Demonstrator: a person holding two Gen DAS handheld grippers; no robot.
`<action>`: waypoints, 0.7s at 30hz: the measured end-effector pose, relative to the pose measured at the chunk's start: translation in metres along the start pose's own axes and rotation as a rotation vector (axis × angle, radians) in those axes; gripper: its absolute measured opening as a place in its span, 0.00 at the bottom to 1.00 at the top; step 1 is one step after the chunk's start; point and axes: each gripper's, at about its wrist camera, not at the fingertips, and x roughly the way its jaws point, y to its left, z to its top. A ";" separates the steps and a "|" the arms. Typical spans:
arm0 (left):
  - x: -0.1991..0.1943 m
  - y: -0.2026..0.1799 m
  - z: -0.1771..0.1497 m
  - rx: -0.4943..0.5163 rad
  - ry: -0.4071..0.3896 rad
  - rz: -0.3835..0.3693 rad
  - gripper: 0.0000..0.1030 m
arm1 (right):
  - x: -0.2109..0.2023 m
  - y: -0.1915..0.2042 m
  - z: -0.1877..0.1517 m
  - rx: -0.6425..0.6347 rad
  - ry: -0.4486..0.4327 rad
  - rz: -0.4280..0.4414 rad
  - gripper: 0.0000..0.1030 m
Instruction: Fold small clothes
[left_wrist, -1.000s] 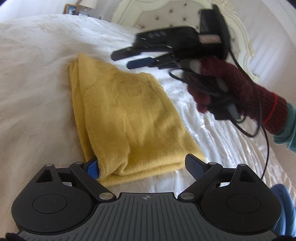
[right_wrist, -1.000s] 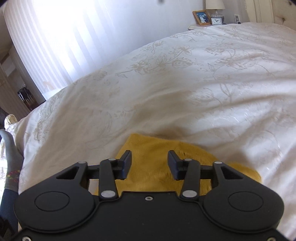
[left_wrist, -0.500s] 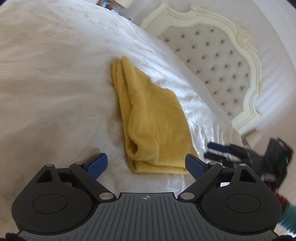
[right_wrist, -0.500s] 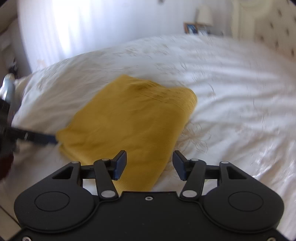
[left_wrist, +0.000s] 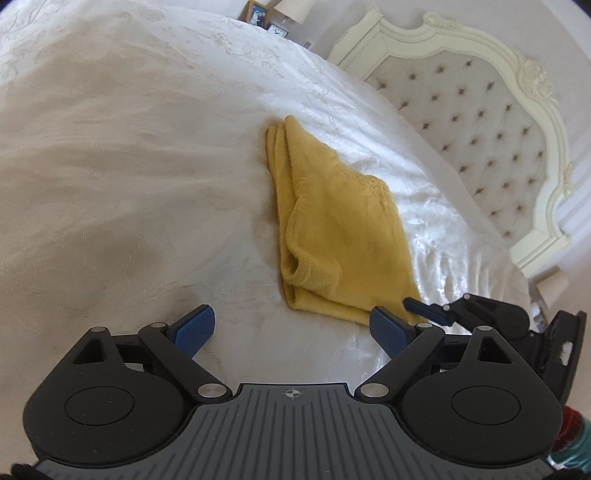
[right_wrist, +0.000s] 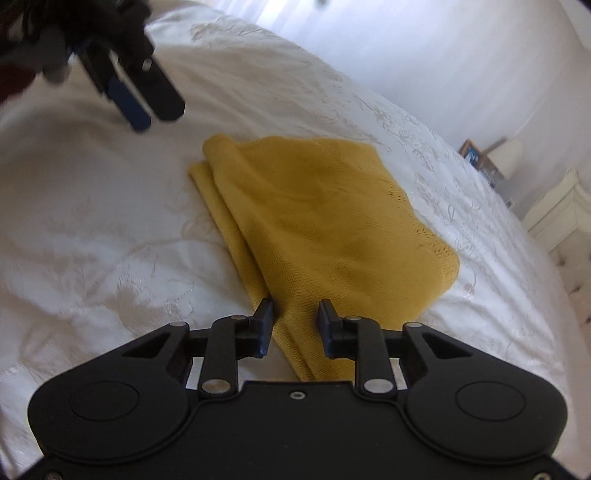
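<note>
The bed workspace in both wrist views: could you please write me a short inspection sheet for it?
Surface: white embroidered bedspread, lightly wrinkled.
Job's things: yellow knit garment, folded, lying flat.
Clutter: nothing seen.
Grippers: left tool wide open, short of the garment; right tool has just been closing, garment's near corner between its fingers, pads not pressing.
Cables: nothing seen.
Surroundings: tufted headboard, framed photo, lamp.

A mustard-yellow knit garment (left_wrist: 332, 229) lies on a white bedspread (left_wrist: 129, 155) with a pale floral pattern, near a cream headboard (left_wrist: 480, 122) with beige button-tufted padding, and both black grippers, left (left_wrist: 291, 328) and right (right_wrist: 295, 325), carry blue pads
</note>
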 end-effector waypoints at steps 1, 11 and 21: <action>0.000 -0.003 0.001 0.014 0.004 0.007 0.89 | -0.001 0.000 -0.001 -0.004 -0.006 -0.007 0.27; 0.021 -0.025 0.020 0.032 0.005 0.013 0.89 | -0.015 -0.008 -0.019 0.002 -0.016 -0.032 0.09; 0.056 -0.020 0.032 -0.024 0.046 0.028 0.89 | -0.033 -0.113 -0.056 0.698 -0.112 0.230 0.63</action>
